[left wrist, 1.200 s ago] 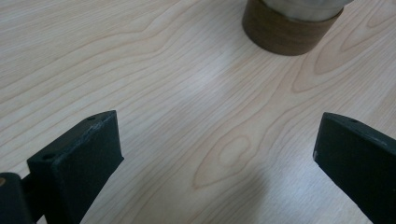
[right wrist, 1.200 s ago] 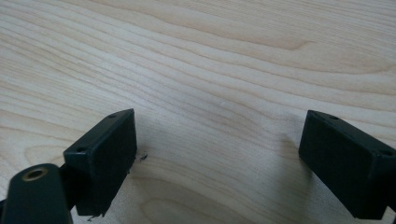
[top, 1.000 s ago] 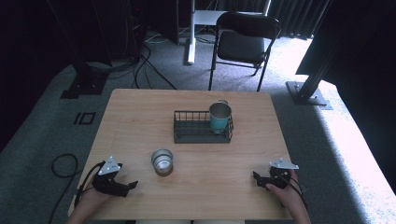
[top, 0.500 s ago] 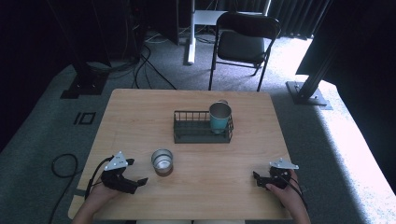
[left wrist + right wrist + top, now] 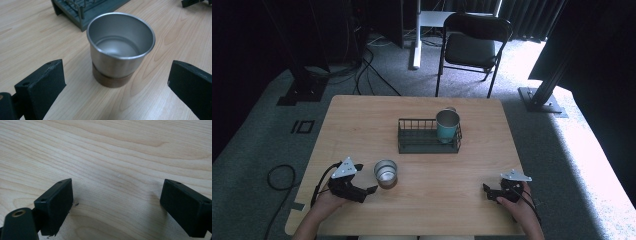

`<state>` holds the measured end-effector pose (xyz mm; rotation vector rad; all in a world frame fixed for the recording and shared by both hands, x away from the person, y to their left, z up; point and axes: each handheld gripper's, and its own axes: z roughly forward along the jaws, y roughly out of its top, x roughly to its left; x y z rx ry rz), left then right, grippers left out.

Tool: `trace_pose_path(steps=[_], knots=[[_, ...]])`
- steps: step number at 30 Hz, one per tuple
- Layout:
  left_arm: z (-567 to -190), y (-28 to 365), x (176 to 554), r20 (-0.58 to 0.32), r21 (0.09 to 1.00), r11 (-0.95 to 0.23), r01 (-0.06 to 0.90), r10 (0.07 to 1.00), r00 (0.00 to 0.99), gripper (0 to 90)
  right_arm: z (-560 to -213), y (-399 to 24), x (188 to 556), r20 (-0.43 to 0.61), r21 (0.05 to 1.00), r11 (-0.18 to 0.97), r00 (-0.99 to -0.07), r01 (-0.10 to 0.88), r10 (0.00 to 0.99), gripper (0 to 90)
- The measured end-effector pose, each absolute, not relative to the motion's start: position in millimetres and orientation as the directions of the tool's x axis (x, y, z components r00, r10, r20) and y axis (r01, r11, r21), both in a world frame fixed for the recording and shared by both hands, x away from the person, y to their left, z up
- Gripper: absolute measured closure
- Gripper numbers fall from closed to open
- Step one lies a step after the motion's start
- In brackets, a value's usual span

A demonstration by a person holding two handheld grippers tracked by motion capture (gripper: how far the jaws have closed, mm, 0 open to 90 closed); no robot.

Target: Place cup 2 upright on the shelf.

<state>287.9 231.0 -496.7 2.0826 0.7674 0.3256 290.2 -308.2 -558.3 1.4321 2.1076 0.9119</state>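
Just beside the left gripper point(image 5: 371, 190) stands a small, empty, shiny steel cup with a dark brown band around its base point(image 5: 386, 173), upright on the pale wooden desk point(image 5: 362, 115) toward its near left part. Seen in the left gripper view, that cup point(image 5: 120, 48) sits ahead of the two black jaws and between their lines, with bare wood on either side; the jaws are spread wide and hold nothing. Behind the cup, near the desk's middle, rests a dark green wire rack point(image 5: 419, 136), and a teal metal mug with a steel rim point(image 5: 447, 125) stands upright in the rack's right end. Well apart, at the near right of the desk, the right gripper point(image 5: 487, 191) lies low over bare wood, its jaws likewise wide apart and empty.
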Motion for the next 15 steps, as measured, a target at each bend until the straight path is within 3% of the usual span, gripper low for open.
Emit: trace_pose_path(steps=[15], knots=[[-494.5, 206.8, 301.7, -0.029, 0.808, -0.458, 0.37, 0.596, 0.802, 1.6, -558.3, -308.2, 290.2, 0.012, 0.724, 0.25, -0.373, 0.643, 0.928, 10.9]])
